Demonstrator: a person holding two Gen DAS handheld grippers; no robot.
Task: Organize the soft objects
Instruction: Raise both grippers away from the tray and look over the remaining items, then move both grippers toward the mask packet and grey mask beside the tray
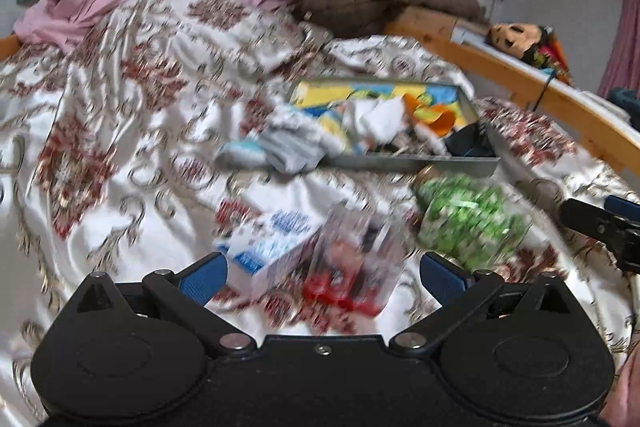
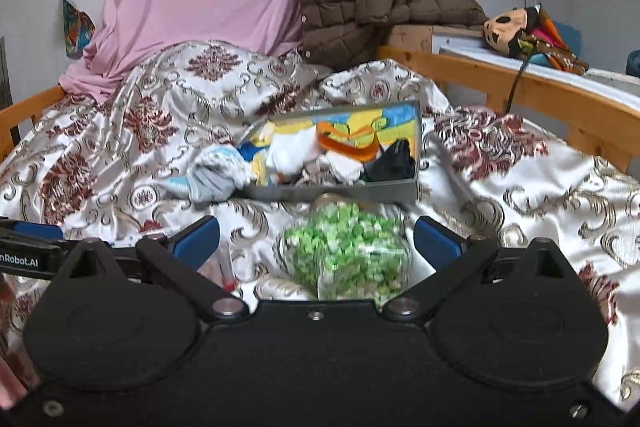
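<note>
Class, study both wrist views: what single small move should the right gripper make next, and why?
Probably ease the right gripper forward and close on the clear bag of green pieces. Its blue-padded fingers stand open on either side of the bag, which lies on the patterned satin bedspread just short of the grey open box of cloths.

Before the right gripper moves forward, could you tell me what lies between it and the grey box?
In the right wrist view, the jar of green candies lies between the right gripper and the grey box.
</note>
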